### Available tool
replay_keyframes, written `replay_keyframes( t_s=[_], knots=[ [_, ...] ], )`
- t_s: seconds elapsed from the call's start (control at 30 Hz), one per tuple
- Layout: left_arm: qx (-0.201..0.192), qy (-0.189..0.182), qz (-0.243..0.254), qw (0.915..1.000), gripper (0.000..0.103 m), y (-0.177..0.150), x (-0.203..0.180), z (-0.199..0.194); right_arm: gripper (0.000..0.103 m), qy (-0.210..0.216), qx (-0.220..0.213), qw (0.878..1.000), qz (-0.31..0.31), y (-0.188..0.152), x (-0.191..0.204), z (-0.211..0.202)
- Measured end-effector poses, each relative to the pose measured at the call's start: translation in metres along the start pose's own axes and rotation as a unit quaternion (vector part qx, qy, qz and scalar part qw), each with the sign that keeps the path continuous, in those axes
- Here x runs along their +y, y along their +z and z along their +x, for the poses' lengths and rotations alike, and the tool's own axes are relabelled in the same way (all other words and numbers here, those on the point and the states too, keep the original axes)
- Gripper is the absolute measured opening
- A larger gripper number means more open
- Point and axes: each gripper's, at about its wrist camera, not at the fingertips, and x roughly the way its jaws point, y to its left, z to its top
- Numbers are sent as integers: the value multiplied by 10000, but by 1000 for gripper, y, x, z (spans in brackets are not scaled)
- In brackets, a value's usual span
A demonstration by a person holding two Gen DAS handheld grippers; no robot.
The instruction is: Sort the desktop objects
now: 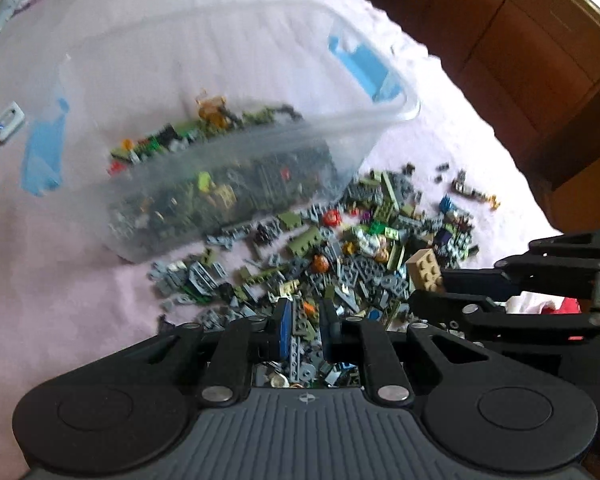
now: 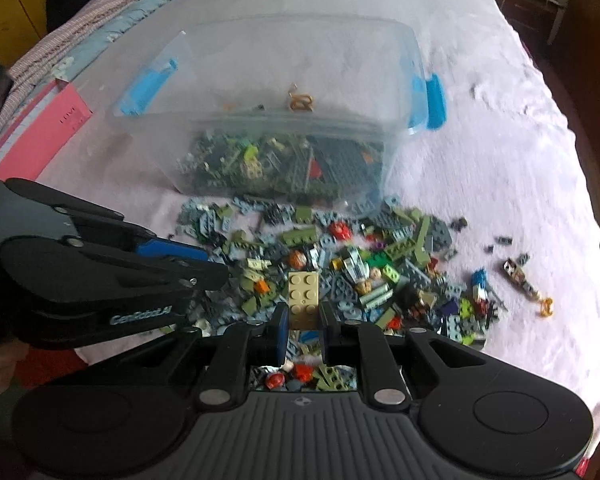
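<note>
A clear plastic bin (image 1: 228, 152) with blue latches holds several small building bricks; it also shows in the right wrist view (image 2: 292, 120). A loose pile of bricks (image 1: 340, 264) lies on the pink bedsheet in front of it, also in the right wrist view (image 2: 340, 264). My right gripper (image 2: 304, 320) is shut on a tan brick (image 2: 303, 294) and holds it just above the pile; the tan brick shows in the left wrist view (image 1: 424, 270). My left gripper (image 1: 305, 320) hovers low over the pile, jaws a narrow gap apart with only loose bricks seen behind them.
A pink box (image 2: 36, 136) lies at the bed's left edge. A small white device (image 1: 7, 122) lies left of the bin. Scattered stray bricks (image 2: 520, 276) lie to the right. Wooden furniture (image 1: 520, 60) stands beyond the bed.
</note>
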Motion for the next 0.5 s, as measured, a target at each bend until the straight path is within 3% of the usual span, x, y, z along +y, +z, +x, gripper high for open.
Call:
replay_keyframes(
  t_s=[0.23, 0.5],
  knots=[
    [-48, -11, 14, 10000, 21, 6, 6, -14, 16, 28, -191, 9996, -193, 14, 11, -14],
    [256, -121, 121, 9995, 22, -8, -3, 33, 16, -68, -73, 9996, -248, 4, 9, -12]
  ],
)
